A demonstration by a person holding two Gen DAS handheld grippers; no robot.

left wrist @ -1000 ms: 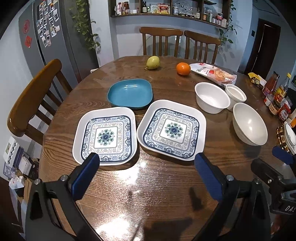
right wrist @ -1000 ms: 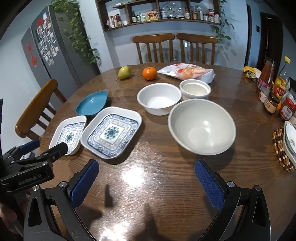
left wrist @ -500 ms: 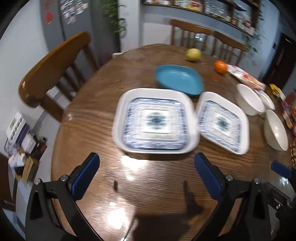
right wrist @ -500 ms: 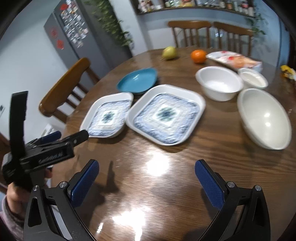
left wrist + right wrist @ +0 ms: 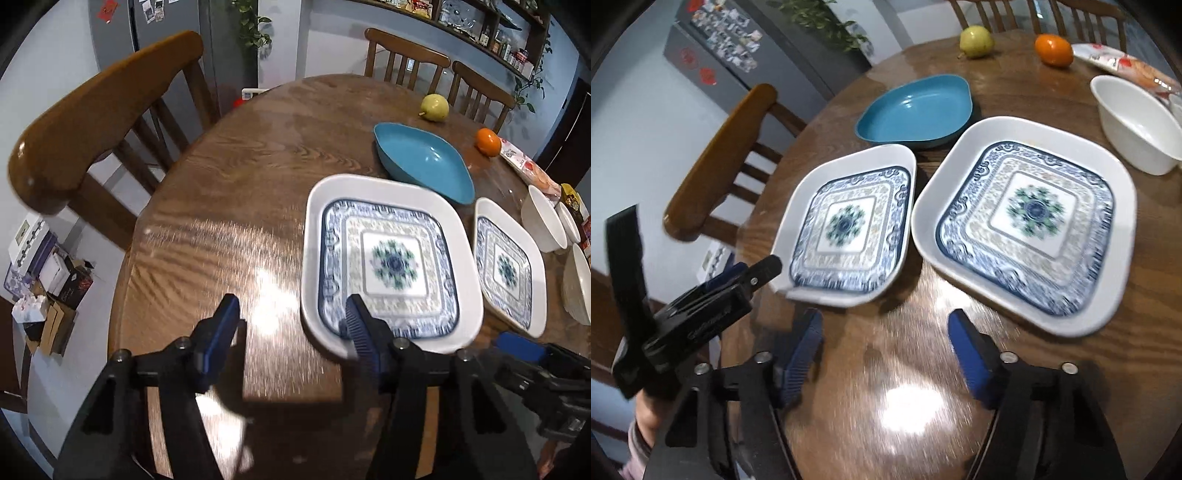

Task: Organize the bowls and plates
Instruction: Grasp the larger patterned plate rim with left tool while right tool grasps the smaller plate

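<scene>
Round wooden surface (image 5: 229,206), glossy, glare patches near both cameras.

Left gripper (image 5: 291,328): jaws part-way in and have just been closing. One finger sits over the near left corner of the left plate (image 5: 391,258); the other hangs over bare wood beside that plate's left edge. The rim lies roughly between them, but contact cannot be told through the blur. From the right wrist view the same gripper (image 5: 753,273) shows at the plate's near-left corner, a hand (image 5: 646,417) below it.

Right gripper (image 5: 884,343): jaws also part-way in, just been closing, nothing between them. It hangs over bare wood, in front of the gap between the two plates.

Right plate (image 5: 1027,218): square, white rim, blue pattern, flat on the surface, just beside the left plate (image 5: 849,225), edges nearly touching. Left plate smaller, same pattern.

Blue dish (image 5: 916,107): behind both plates, close to their far edges.

White bowl (image 5: 1137,122): right of the right plate, apart from it. Left wrist view shows three white bowls (image 5: 543,221) in a cluster at the far right.

Pear (image 5: 975,35) and orange (image 5: 1052,50) at the far side, a snack bag (image 5: 1123,62) just right of the orange. Chair (image 5: 96,122) at the left edge.
</scene>
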